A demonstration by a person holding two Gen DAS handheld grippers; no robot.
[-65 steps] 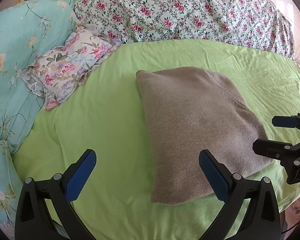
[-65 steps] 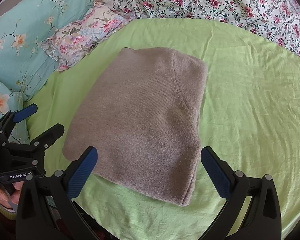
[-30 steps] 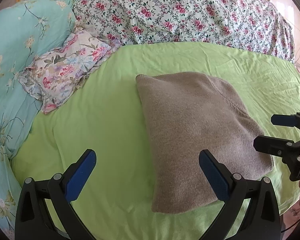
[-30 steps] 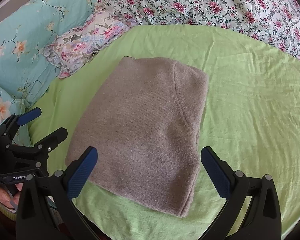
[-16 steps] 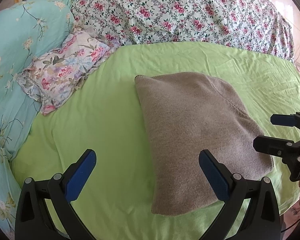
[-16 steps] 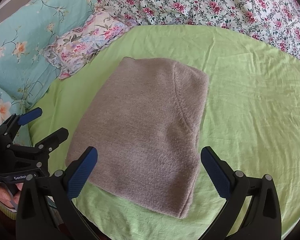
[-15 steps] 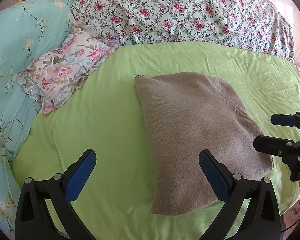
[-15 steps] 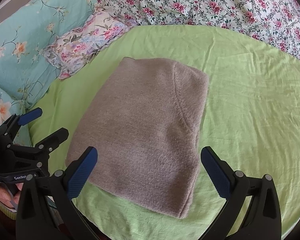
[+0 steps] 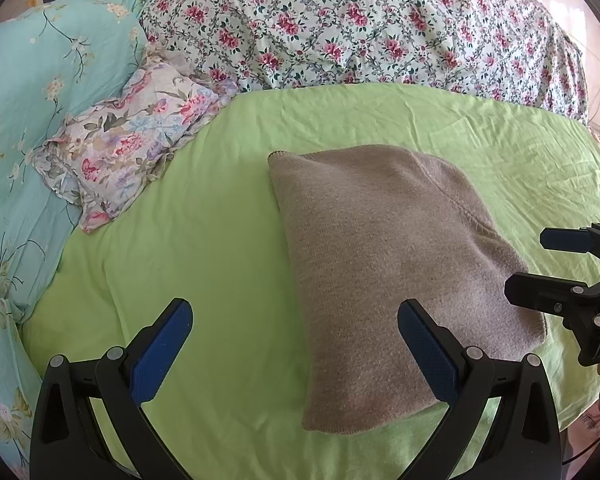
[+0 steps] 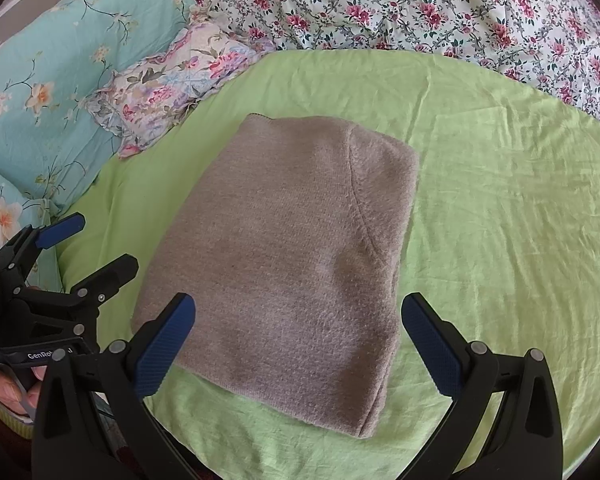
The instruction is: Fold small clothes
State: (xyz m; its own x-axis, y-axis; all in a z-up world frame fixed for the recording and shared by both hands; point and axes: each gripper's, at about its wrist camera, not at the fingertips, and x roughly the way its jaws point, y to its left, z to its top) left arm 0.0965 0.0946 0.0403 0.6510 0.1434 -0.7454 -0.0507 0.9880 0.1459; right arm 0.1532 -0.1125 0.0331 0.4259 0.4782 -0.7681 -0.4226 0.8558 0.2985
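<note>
A grey-brown knitted garment lies folded into a compact rectangle on the green sheet; it also shows in the right wrist view. My left gripper is open and empty, held above the sheet at the garment's near left edge. My right gripper is open and empty, held above the garment's near edge. Each gripper also shows in the other's view, the right one and the left one, both open and apart from the cloth.
A small floral pillow lies to the left on the sheet. A turquoise flowered quilt is at far left. A rose-patterned quilt runs along the back. The sheet's near edge is just below the garment.
Both grippers have drifted slightly, so the garment sits a little differently in view. The garment has not moved and both grippers stay open.
</note>
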